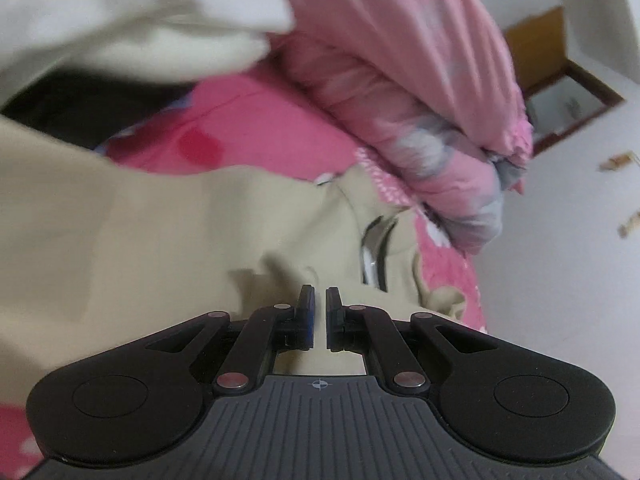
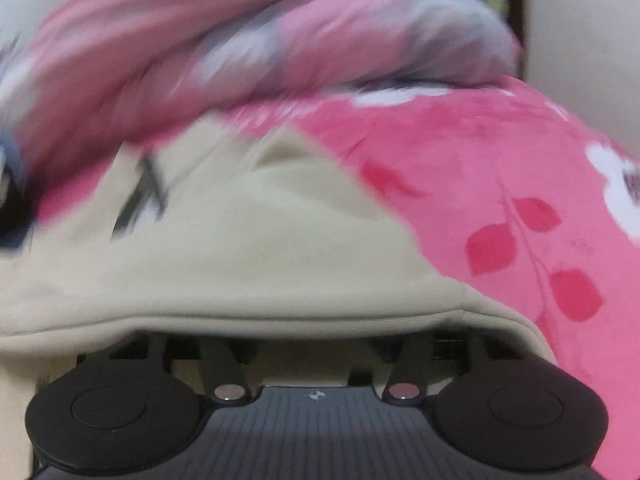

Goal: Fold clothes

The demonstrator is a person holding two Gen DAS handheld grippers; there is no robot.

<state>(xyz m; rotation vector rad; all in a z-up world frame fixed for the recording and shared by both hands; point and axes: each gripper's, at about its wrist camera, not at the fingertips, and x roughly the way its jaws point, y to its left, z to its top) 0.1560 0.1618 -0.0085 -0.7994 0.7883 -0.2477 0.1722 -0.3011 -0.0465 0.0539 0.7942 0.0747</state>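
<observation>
A beige garment [image 1: 168,224] lies spread on a pink bedspread [image 1: 256,132], with a black and white mark [image 1: 374,256] near its collar. My left gripper [image 1: 321,304] hovers low over this garment, shut, with nothing showing between its pads. In the right wrist view the same beige garment [image 2: 248,248] fills the middle. Its hemmed edge [image 2: 304,316] drapes over my right gripper [image 2: 316,344] and hides the fingertips. The linkages stand wide apart, so the jaws are open. Both views are blurred.
A rolled pink quilt [image 1: 416,92] with grey patches lies at the back of the bed, also the pink quilt [image 2: 256,40] in the right view. A white cloth [image 1: 132,16] hangs at the upper left over something dark [image 1: 60,108]. A white wall [image 1: 568,280] borders the bed.
</observation>
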